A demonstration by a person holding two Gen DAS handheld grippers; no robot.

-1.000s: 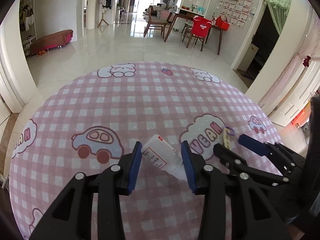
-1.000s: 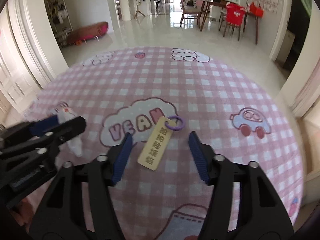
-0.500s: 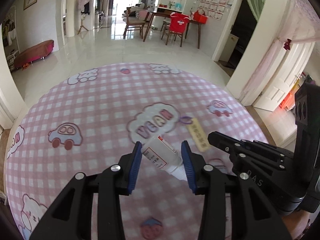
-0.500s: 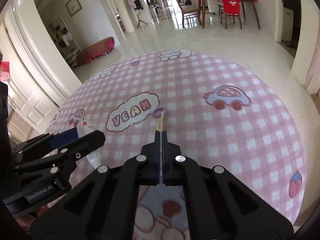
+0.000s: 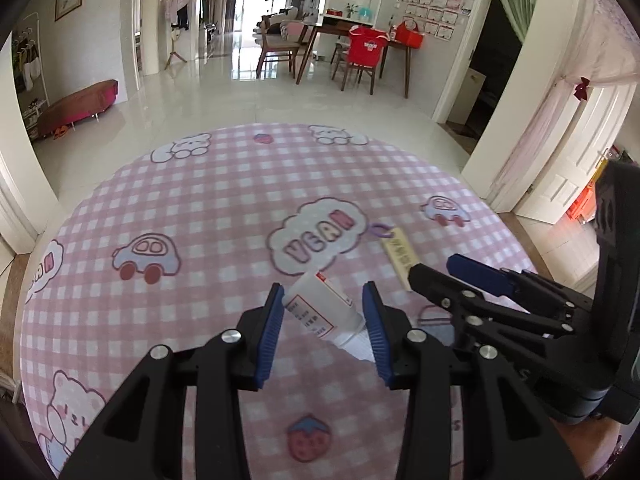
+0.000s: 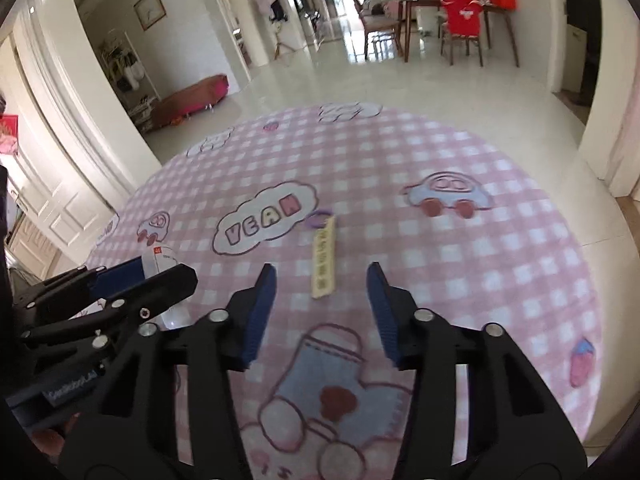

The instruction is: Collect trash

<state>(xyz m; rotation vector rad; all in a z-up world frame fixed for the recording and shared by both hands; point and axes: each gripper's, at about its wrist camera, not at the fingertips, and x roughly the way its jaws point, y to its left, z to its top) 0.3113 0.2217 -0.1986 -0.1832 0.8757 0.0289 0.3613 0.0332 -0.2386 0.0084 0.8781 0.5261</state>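
Two grippers work over a pink checked cloth (image 5: 224, 208). Nearest, at lower centre of the left wrist view, the left gripper (image 5: 323, 322) is clamped on a small white bottle (image 5: 320, 312): a smooth plastic cylinder with a printed label, lying slantwise between the blue ribbed pads, base toward upper left and narrow end toward lower right.

In the right wrist view the right gripper (image 6: 321, 300) stands with its jaws apart, having just been opening, and nothing is pressed between them. A tag (image 6: 325, 258) lies flat on the cloth just beyond the pad tips and a little left of the midline: a thin, stiff, pale yellow strip with printed characters. Its long axis runs almost straight up the frame, along the fingers, with a purple ring (image 6: 318, 218) at the far end. The right gripper is plainly the nearer one, so I judge a short push forward would bring the pads either side of the tag's narrow width.

Farther off, cartoon prints mark the soft cloth; glossy tiled floor lies beyond.
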